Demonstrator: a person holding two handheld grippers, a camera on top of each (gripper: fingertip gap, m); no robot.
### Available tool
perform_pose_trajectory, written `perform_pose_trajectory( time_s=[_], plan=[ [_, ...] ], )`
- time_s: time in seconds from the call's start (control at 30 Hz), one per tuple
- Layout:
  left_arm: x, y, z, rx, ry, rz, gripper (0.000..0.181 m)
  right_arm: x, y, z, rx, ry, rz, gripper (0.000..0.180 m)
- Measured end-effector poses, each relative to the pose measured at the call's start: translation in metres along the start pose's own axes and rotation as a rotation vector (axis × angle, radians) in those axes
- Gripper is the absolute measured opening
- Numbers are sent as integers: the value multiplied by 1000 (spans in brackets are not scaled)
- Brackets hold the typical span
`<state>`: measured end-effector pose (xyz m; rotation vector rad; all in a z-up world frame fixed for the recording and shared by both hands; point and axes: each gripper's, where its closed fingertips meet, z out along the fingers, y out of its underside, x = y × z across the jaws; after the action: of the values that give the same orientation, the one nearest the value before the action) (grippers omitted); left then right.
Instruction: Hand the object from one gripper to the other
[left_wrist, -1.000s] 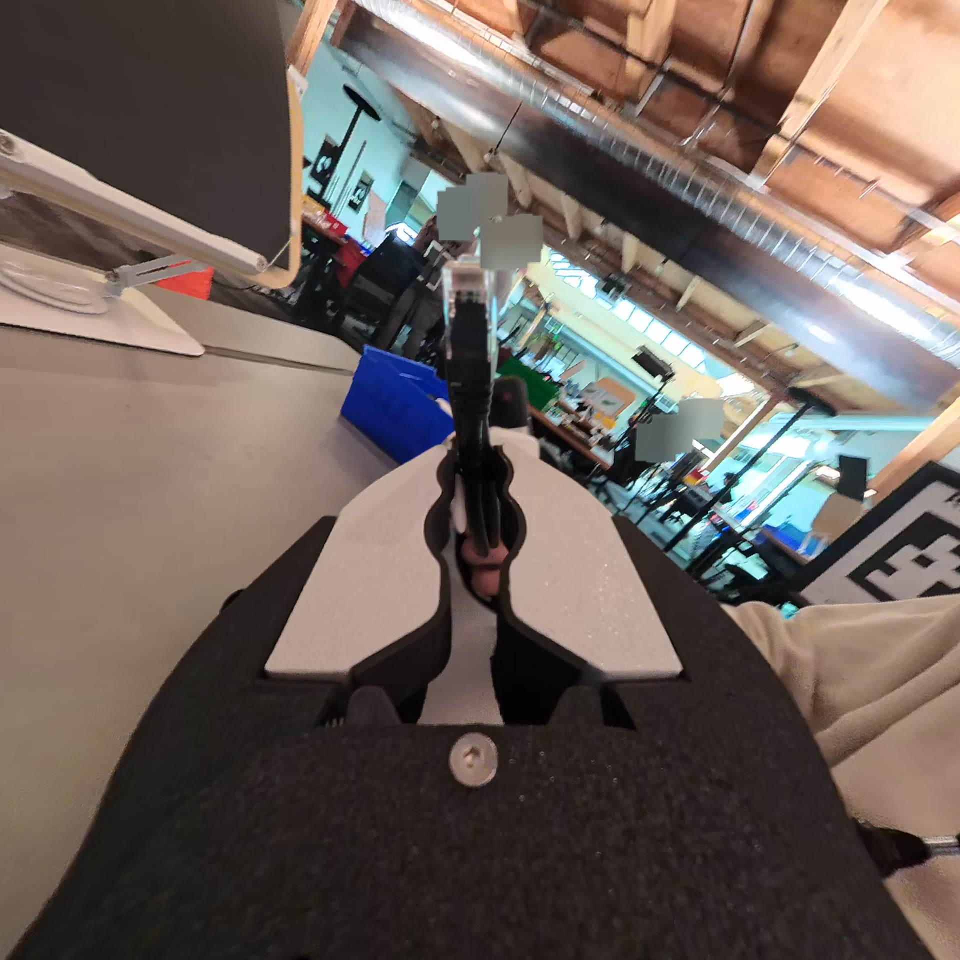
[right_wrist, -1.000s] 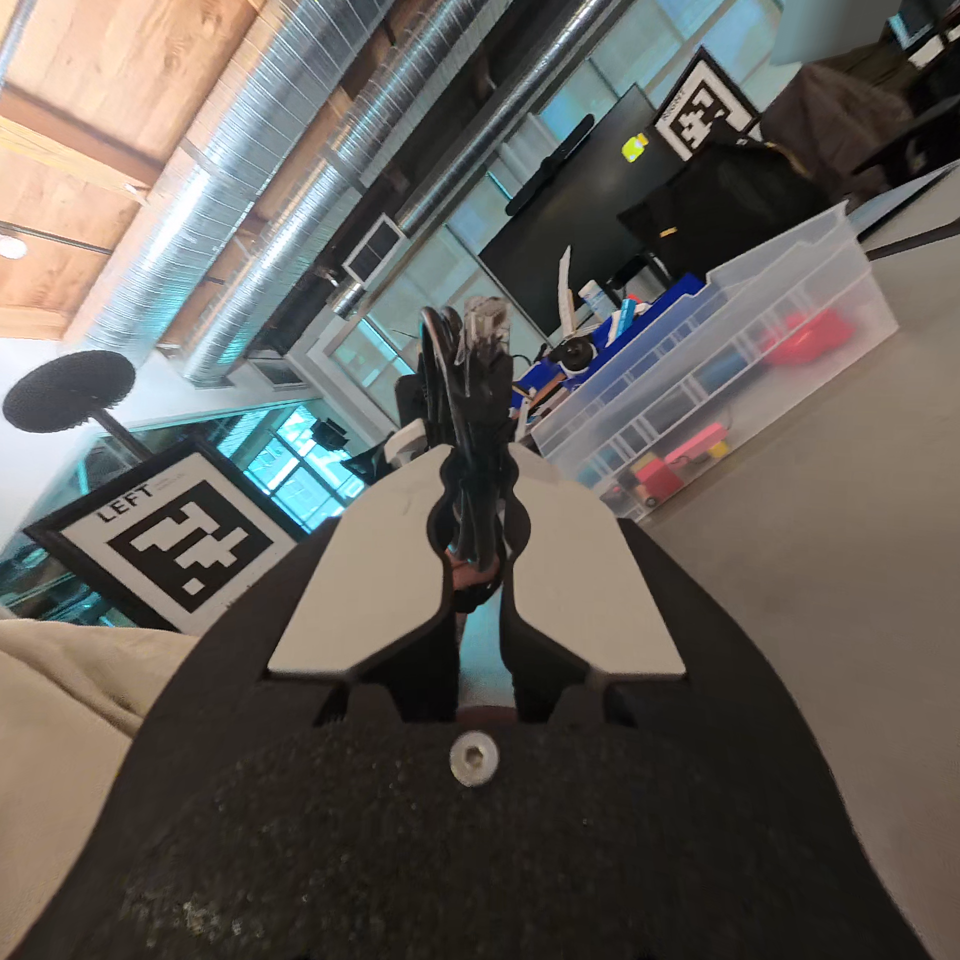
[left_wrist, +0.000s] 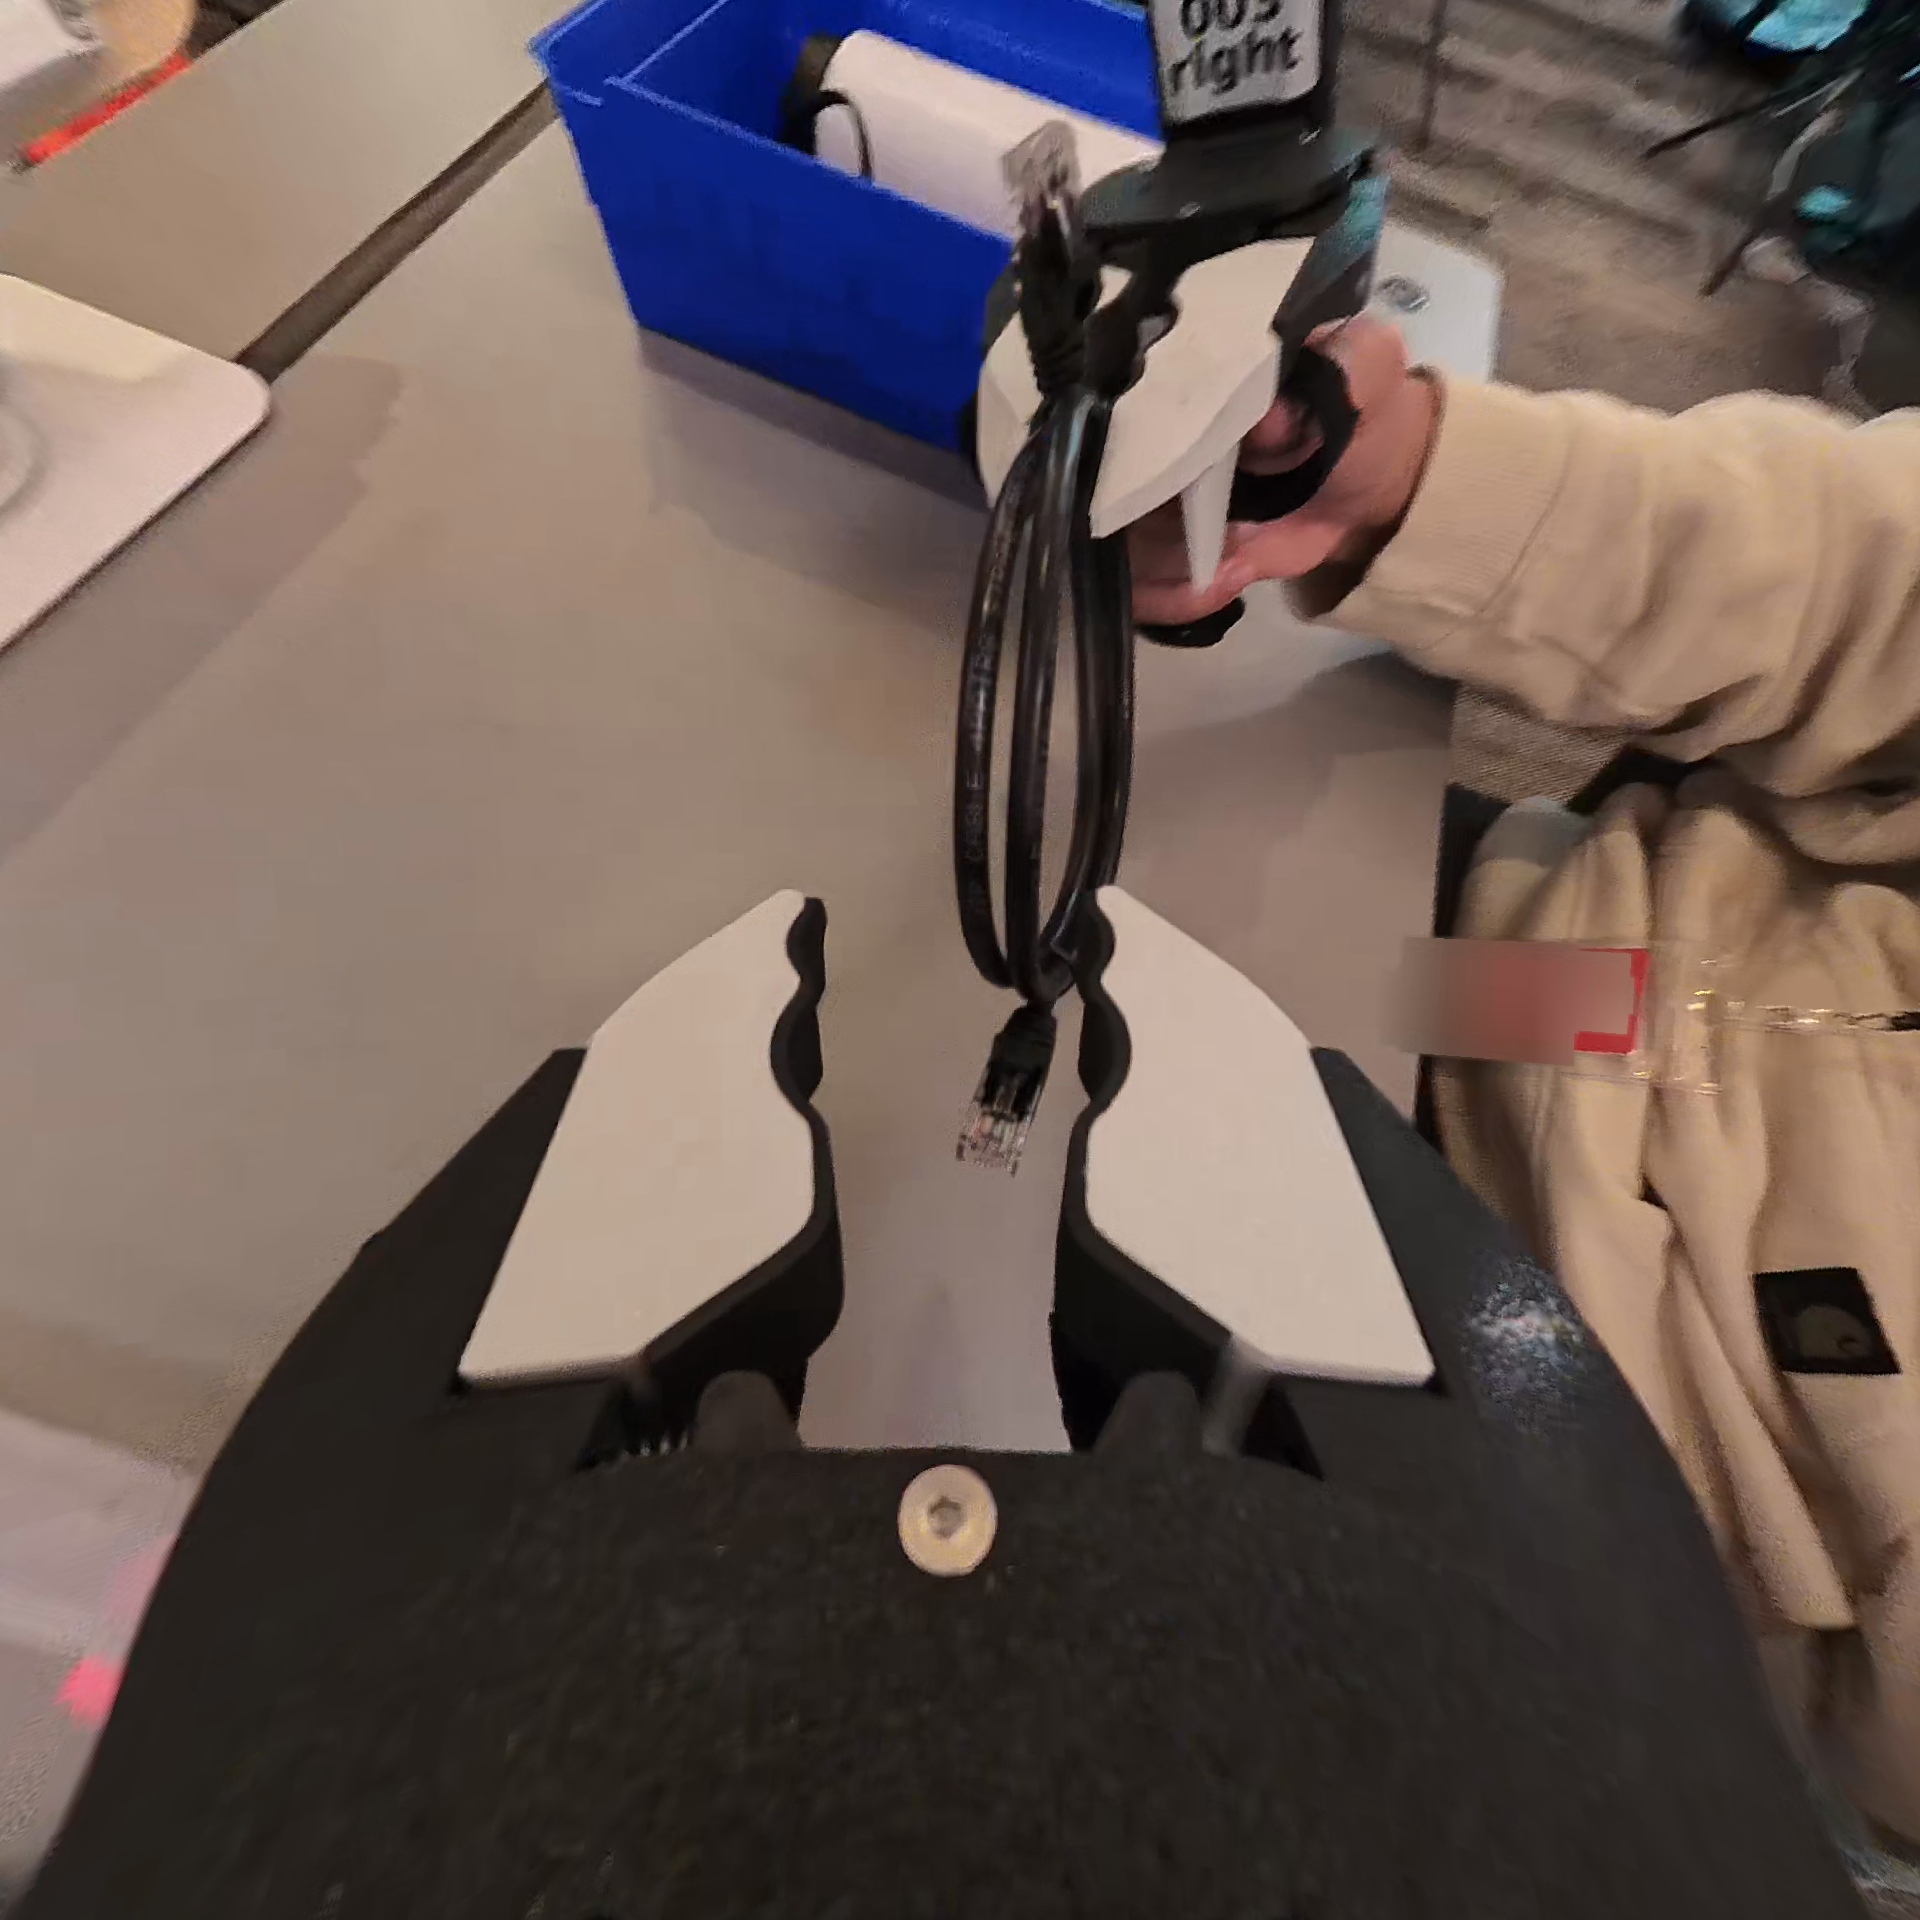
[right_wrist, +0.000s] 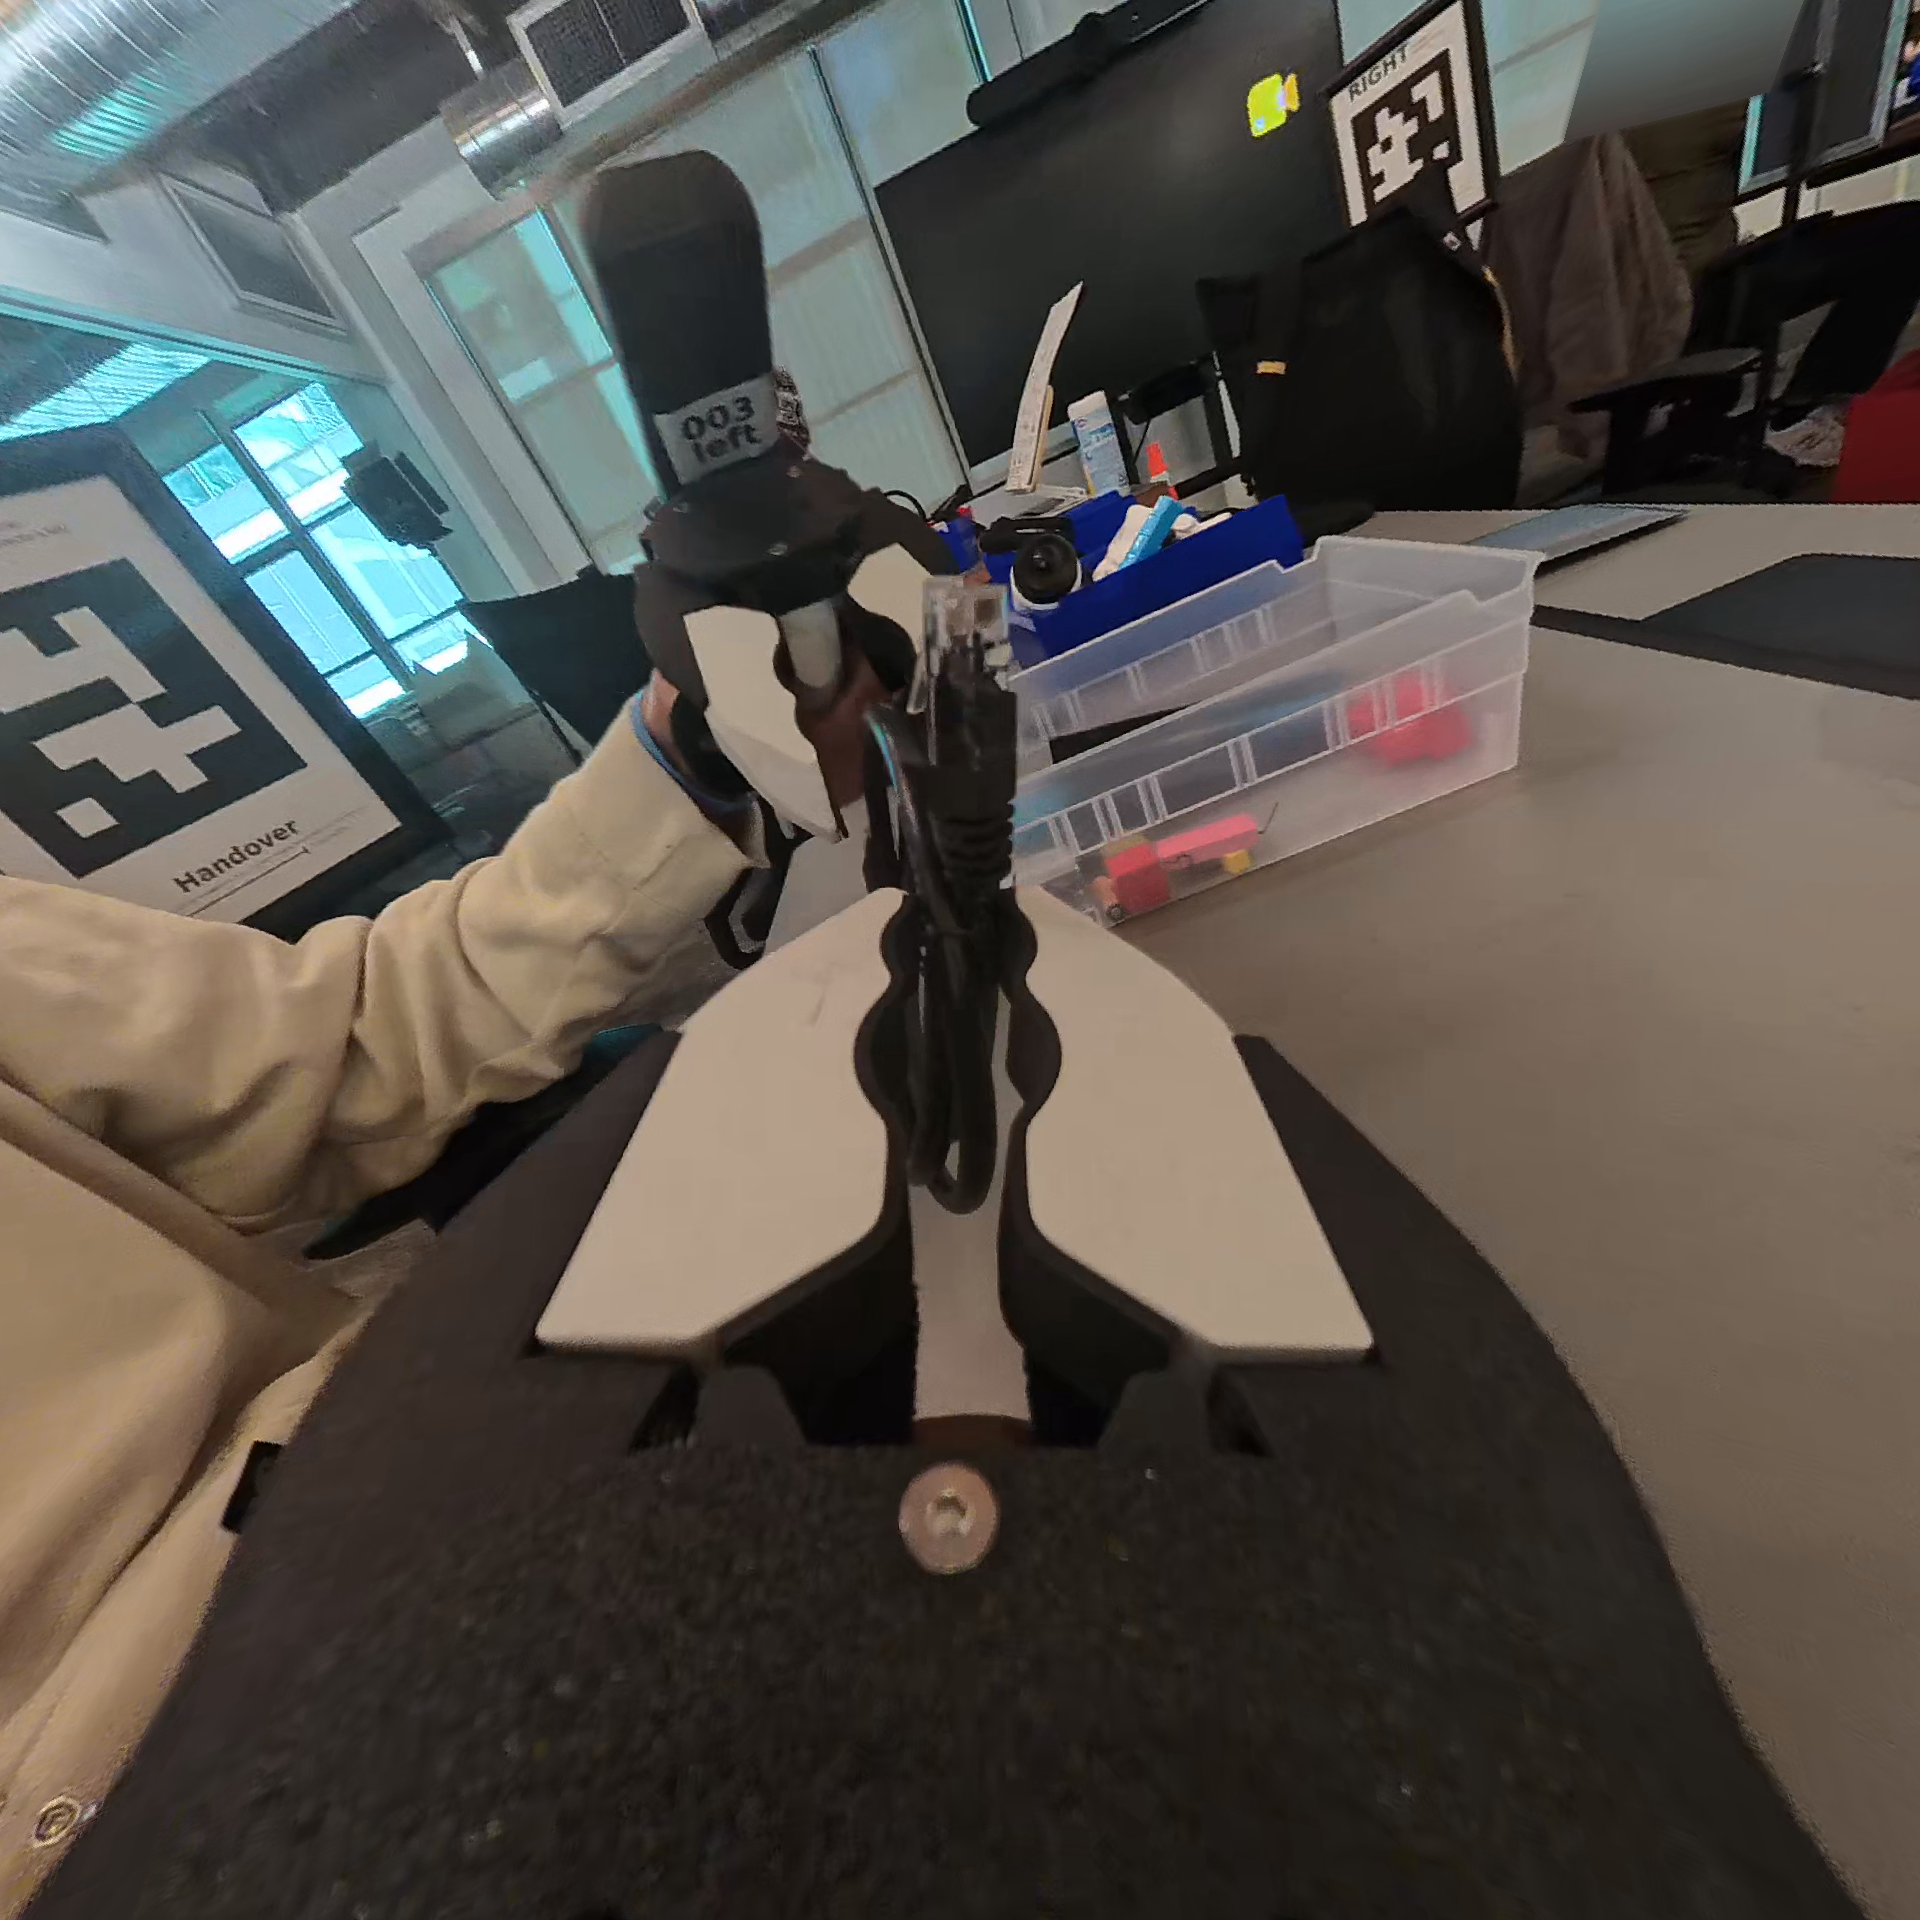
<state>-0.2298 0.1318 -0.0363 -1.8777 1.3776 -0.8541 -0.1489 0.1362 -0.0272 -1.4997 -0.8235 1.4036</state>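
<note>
Right gripper (right_wrist: 951, 935) was clamped on the coiled black network cable (right_wrist: 956, 831), gripped near one end of the bundle. 1 clear plug (right_wrist: 961, 623) was seen sticking up past the fingertips in the right wrist view.

From the left wrist view, the right gripper (left_wrist: 1091, 364) was held above the grey table (left_wrist: 468, 727), just in front of a blue bin (left_wrist: 790, 239). The cable (left_wrist: 1039, 727) hung down from it in loops, with the 2nd plug (left_wrist: 997, 1101) dangling at the bottom.

Left gripper (left_wrist: 951, 935) was spread wide, nothing pinched. The bottom of the cable loop and the lower plug were seen in the gap between its 2 fingers, close to the right finger (left_wrist: 1195, 1091); contact with that finger could not be confirmed.

In the right wrist view, the left gripper (right_wrist: 790, 717) was seen farther off, held by a hand in a cream sleeve (right_wrist: 468, 956), just behind the cable's upper plug.

A clear plastic divided tray (right_wrist: 1299, 707) with red and coloured pieces was noted on the table to the right, with a blue bin (right_wrist: 1164, 561) behind it.
</note>
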Motion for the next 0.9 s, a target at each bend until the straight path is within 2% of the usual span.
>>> perform_pose_trajectory(
  time_s=[0.1,0.2,0.4,0.47,0.53,0.63,0.8,0.9],
  plan=[
    [6,0,6,36,92,-38,38,-2,4,3,-13,-9,0,14],
    [12,3,12,36,137,-36,13,0,6,6,-15,-1,3,14],
    [7,10,21,17,94,-27,12,6,5,5,-16,50,-13,15],
    [1,9,20,35,75,-38,12,11,4,3,-11,96,-55,23],
    [-12,13,20,20,26,-78,13,21,1,0,-5,183,-114,34],
    [-37,24,16,4,-63,-178,12,51,-6,-15,1,422,-219,42],
    [-54,22,11,55,-120,-270,12,61,-3,-18,-64,590,-455,47],
    [-48,19,12,18,-139,-213,12,56,8,-1,-229,634,-696,46]
  ],
)
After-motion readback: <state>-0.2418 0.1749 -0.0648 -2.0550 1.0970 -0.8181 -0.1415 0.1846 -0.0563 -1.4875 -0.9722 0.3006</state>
